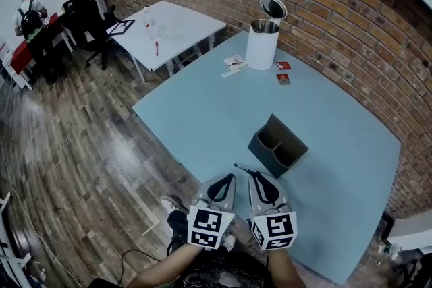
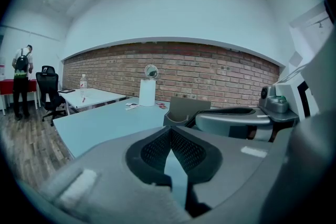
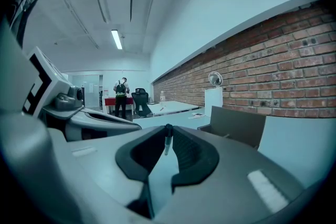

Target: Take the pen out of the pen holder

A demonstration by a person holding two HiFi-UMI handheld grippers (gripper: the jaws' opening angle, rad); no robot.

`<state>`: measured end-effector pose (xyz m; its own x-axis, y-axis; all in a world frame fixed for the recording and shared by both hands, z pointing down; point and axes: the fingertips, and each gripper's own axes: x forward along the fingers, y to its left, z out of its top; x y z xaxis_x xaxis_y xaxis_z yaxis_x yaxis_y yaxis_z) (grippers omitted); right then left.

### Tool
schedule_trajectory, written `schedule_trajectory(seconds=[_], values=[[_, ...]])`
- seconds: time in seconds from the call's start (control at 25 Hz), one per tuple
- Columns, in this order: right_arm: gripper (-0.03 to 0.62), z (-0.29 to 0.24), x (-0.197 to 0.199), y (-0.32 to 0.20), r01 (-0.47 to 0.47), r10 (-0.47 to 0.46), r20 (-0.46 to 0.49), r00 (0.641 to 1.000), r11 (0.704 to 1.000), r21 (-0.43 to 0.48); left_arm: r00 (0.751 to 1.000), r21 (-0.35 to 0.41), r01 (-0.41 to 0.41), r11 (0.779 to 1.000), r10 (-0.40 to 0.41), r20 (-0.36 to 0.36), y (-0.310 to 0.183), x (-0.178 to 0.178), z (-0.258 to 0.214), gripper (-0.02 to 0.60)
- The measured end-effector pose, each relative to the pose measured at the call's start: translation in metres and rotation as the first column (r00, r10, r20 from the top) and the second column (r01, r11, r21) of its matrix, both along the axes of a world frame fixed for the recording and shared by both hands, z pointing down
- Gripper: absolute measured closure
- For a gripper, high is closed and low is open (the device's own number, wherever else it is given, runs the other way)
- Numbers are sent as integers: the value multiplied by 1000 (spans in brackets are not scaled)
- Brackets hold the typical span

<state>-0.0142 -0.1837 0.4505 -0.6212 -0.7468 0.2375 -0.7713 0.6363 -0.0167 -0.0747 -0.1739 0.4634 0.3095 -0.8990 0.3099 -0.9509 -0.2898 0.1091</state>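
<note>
Clearly the pen (image 1: 241, 168) is out of the pen holder (image 1: 278, 145). It sits crosswise in the tips of the right hand-held gripper (image 1: 255, 175), and its dark end sticks out to the left above the desk (image 1: 202, 118). In the right gripper view the jaws are pressed together on the pen (image 3: 167, 140), which stands almost upright between the pads. I think the grip is taken at the very tips because the pen is thin and only the tips could reach down into a narrow compartment.

The left hand-held gripper (image 1: 228, 179) hangs just beside the right one. Its jaws meet at the tips with nothing between them. It seems to have no work at this moment and is only kept close.

The pen holder stands on the desk just beyond the two hand-held grippers, apart from both. By my judgement the task is nearly complete.

To count: two hand-held grippers, one pen, and one pen holder with two compartments, and both compartments look empty from above.
</note>
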Motion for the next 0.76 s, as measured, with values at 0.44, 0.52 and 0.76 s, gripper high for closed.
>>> schedule_trajectory(seconds=[0.44, 0.52, 0.76], values=[[546, 0, 1, 3, 2, -2, -2, 1000, 1000, 1, 1000, 1, -2, 1000, 2, -1, 2, 2, 0, 577], [546, 0, 1, 2, 2, -2, -1, 1000, 1000, 1, 1000, 0, -3, 1000, 3, -1, 2, 2, 1, 577], [546, 2, 7, 1, 0, 0, 3, 1000, 1000, -4, 1000, -1, -7, 1000, 7, 0, 2, 9, 2, 577]])
